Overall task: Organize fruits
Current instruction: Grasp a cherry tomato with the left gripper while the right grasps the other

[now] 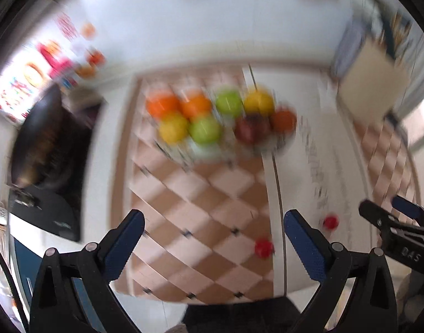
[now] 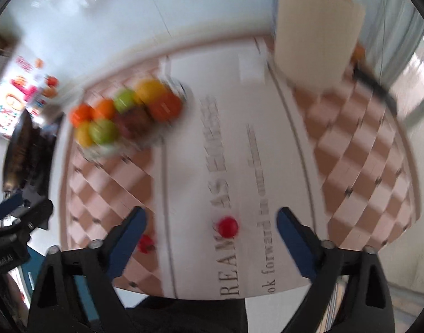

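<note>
Both tongs (image 1: 213,245) (image 2: 210,241) released, empty, aimed down. Fruit (image 1: 220,116) piled at 12 o'clock, two red berries (image 2: 227,225) loose nearer, probably first picks.

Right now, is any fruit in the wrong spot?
Yes. Two small red fruits lie loose on the tablecloth, well apart from the pile of oranges, green and yellow fruit in the basket. One sits below the open right tongs. Nothing looks spilled or broken.

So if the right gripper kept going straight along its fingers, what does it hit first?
Probably the small red fruit, which lies on the tablecloth in line with the gap of the open right gripper. Blur and unclear depth leave this uncertain.
</note>
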`<act>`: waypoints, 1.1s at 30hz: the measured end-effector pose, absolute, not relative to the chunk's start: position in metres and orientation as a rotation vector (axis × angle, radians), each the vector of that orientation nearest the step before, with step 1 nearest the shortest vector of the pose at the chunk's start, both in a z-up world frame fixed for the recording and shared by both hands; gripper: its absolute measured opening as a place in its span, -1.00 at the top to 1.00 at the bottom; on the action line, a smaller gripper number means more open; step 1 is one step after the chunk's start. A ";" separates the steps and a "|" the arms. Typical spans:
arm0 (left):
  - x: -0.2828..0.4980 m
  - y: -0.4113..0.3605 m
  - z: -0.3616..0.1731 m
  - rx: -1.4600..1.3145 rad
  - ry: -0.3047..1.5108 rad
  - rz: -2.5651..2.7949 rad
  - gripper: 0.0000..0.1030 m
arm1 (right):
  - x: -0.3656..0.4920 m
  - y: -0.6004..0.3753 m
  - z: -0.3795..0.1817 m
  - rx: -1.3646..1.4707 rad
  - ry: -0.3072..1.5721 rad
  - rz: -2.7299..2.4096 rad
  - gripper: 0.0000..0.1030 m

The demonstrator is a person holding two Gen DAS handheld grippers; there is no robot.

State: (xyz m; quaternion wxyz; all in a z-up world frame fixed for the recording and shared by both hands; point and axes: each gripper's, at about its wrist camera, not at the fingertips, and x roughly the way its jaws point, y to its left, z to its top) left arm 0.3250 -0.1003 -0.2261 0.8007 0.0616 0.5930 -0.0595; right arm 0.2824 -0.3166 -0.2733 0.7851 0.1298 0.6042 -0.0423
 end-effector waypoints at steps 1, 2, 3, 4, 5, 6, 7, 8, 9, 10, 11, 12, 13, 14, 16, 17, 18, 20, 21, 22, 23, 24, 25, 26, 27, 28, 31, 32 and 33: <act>0.327 -0.107 -0.243 0.140 1.321 -0.141 -1.00 | 0.282 -0.321 -0.290 0.297 1.334 -0.092 -0.54; 0.329 -0.113 -0.261 0.145 1.375 -0.154 -1.00 | 0.281 -0.323 -0.302 0.308 1.352 -0.090 -0.45; 0.330 -0.118 -0.275 0.147 1.415 -0.167 -1.00 | 0.280 -0.326 -0.314 0.318 1.369 -0.096 -0.40; 0.330 -0.123 -0.287 0.153 1.449 -0.179 -1.00 | 0.279 -0.328 -0.326 0.327 1.388 -0.100 -0.35; 0.329 -0.129 -0.304 0.165 1.494 -0.191 -1.00 | 0.279 -0.330 -0.335 0.335 1.400 -0.099 -0.29; 0.327 -0.134 -0.313 0.173 1.520 -0.201 -1.00 | 0.278 -0.331 -0.340 0.341 1.406 -0.102 -0.26; 0.325 -0.138 -0.323 0.177 1.551 -0.217 -1.00 | 0.278 -0.332 -0.347 0.348 1.419 -0.102 -0.24; 0.323 -0.141 -0.330 0.174 1.572 -0.228 -0.99 | 0.277 -0.332 -0.351 0.353 1.424 -0.098 -0.19; 0.321 -0.144 -0.337 0.170 1.593 -0.241 -0.99 | 0.276 -0.333 -0.355 0.358 1.428 -0.095 -0.14; 0.318 -0.148 -0.342 0.165 1.605 -0.261 -0.99 | 0.275 -0.332 -0.359 0.358 1.433 -0.090 -0.09; 0.316 -0.152 -0.346 0.168 1.607 -0.278 -0.97 | 0.275 -0.332 -0.362 0.358 1.436 -0.086 -0.03; 0.314 -0.155 -0.348 0.172 1.609 -0.286 -0.93 | 0.275 -0.332 -0.364 0.356 1.438 -0.083 0.01; 0.313 -0.156 -0.350 0.168 1.609 -0.293 -0.88 | 0.274 -0.331 -0.365 0.360 1.437 -0.073 0.05; 0.312 -0.157 -0.351 0.162 1.609 -0.298 -0.70 | 0.273 -0.330 -0.366 0.361 1.435 -0.065 0.10; 0.310 -0.161 -0.354 0.158 1.616 -0.303 -0.34 | 0.275 -0.326 -0.363 0.348 1.429 -0.049 0.22; 0.309 -0.162 -0.355 0.160 1.617 -0.305 -0.11 | 0.276 -0.324 -0.362 0.336 1.427 -0.043 0.28; 0.308 -0.164 -0.356 0.158 1.616 -0.309 0.15 | 0.278 -0.322 -0.360 0.329 1.427 -0.039 0.31; 0.307 -0.166 -0.357 0.159 1.615 -0.311 0.37 | 0.281 -0.318 -0.358 0.311 1.430 -0.029 0.38; 0.307 -0.166 -0.358 0.156 1.616 -0.314 0.43 | 0.282 -0.317 -0.356 0.308 1.432 -0.026 0.39; 0.306 -0.167 -0.357 0.153 1.610 -0.314 0.45 | 0.283 -0.316 -0.356 0.304 1.433 -0.024 0.40; 0.306 -0.166 -0.356 0.145 1.605 -0.316 0.45 | 0.284 -0.316 -0.356 0.305 1.433 -0.024 0.40; 0.306 -0.162 -0.356 0.130 1.603 -0.315 0.46 | 0.285 -0.316 -0.355 0.312 1.431 -0.022 0.40; 0.306 -0.159 -0.354 0.112 1.600 -0.316 0.46 | 0.285 -0.317 -0.354 0.320 1.427 -0.020 0.40; 0.307 -0.157 -0.352 0.097 1.596 -0.314 0.46 | 0.285 -0.318 -0.352 0.324 1.423 -0.019 0.41; 0.308 -0.153 -0.347 0.077 1.589 -0.310 0.46 | 0.285 -0.319 -0.350 0.328 1.421 -0.016 0.44; 0.310 -0.148 -0.344 0.060 1.584 -0.308 0.46 | 0.285 -0.321 -0.348 0.340 1.416 -0.009 0.49; 0.316 -0.133 -0.331 0.002 1.567 -0.298 0.46 | 0.285 -0.322 -0.339 0.355 1.403 0.009 0.50; 0.318 -0.126 -0.327 -0.015 1.562 -0.297 0.46 | 0.286 -0.321 -0.337 0.359 1.398 0.016 0.50; 0.320 -0.121 -0.323 -0.035 1.561 -0.294 0.46 | 0.286 -0.321 -0.336 0.360 1.397 0.020 0.50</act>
